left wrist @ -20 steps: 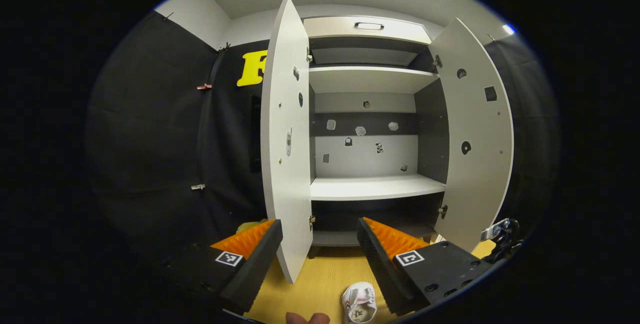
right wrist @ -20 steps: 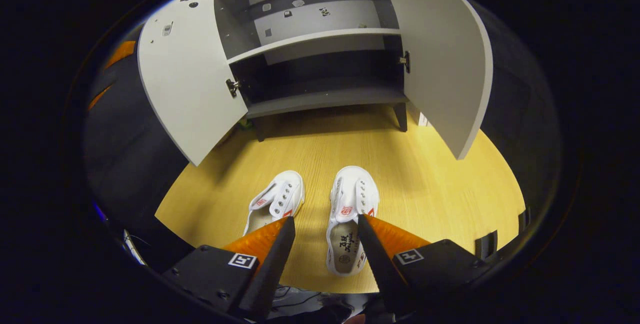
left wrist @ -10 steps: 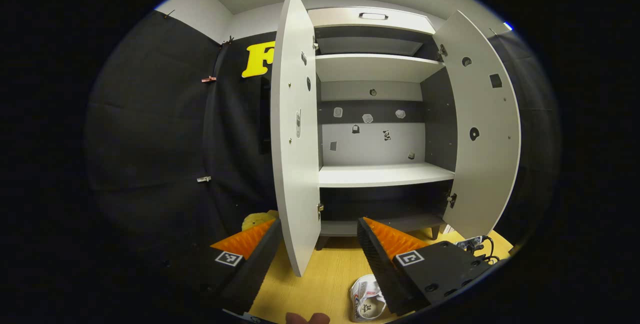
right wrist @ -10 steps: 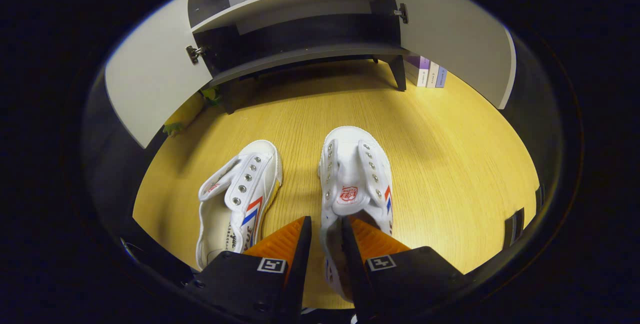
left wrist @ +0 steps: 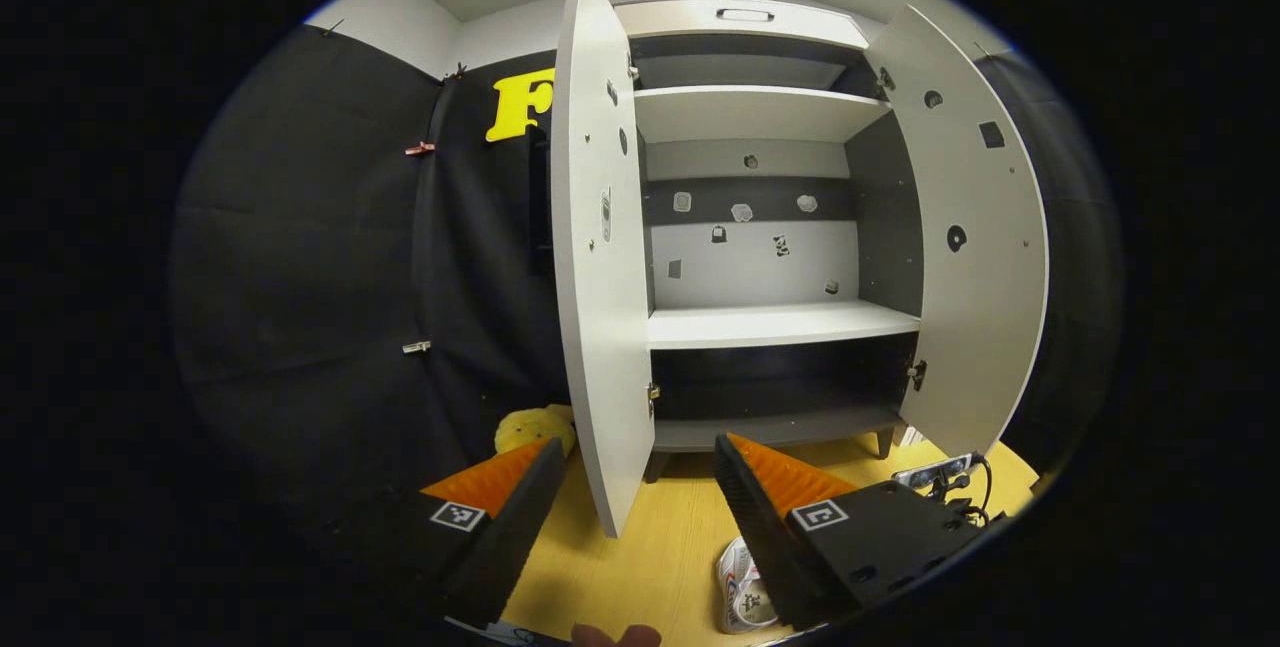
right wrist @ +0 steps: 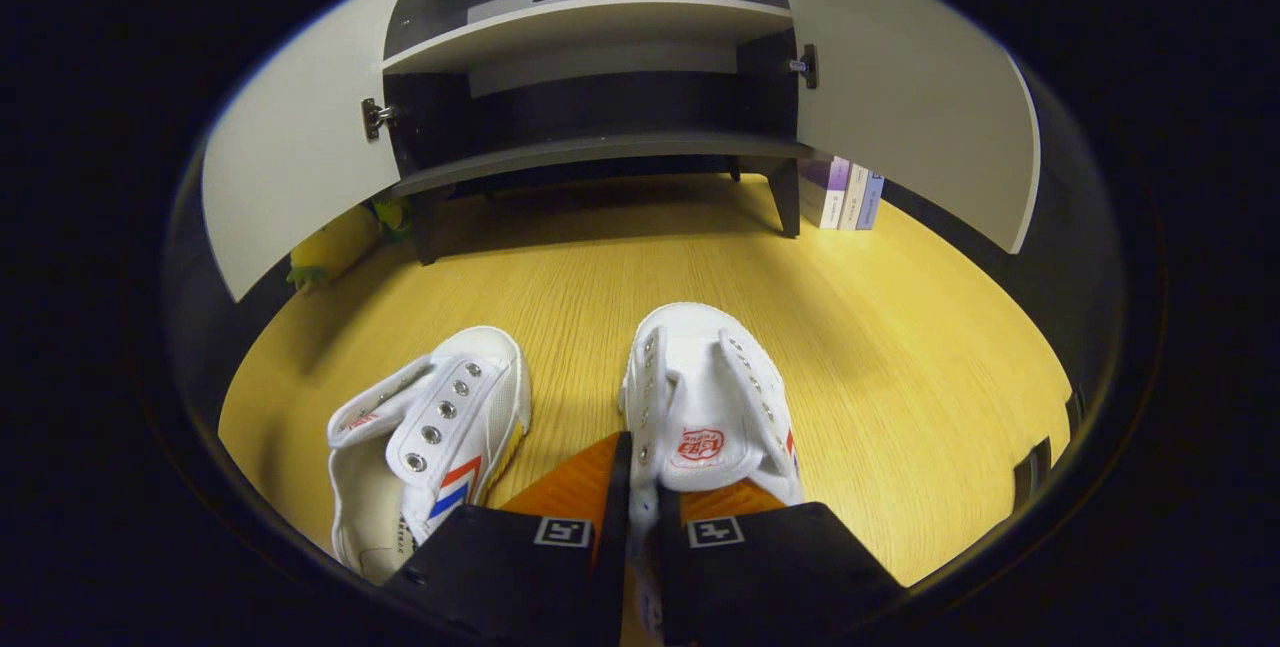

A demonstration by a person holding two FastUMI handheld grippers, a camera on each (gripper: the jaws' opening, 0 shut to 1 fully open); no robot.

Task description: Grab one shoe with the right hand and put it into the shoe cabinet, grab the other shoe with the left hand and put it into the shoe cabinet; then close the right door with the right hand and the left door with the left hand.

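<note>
Right now you are working the first step: your right gripper [right wrist: 638,487] is pinching the side wall of the right-hand shoe [right wrist: 705,397], its two fingers pressed together on the canvas beside the tongue, while the shoe is sitting on the wooden floor [right wrist: 900,347] with its toe pointing at the cabinet. Just beside it, the other shoe [right wrist: 420,437] is lying on the floor, tipped a little outward and untouched. Your left gripper [left wrist: 635,487] is hanging spread and empty, looking at the cabinet. Farther off, the shoe cabinet [right wrist: 600,142] is standing with the left door [right wrist: 290,167] and the right door [right wrist: 920,127] both swung wide, and its bottom shelf looks bare. Next, I judge, you are needing to lift the pinched shoe clear of its neighbour, carry it forward between the doors, and set it on a shelf before releasing.
</note>
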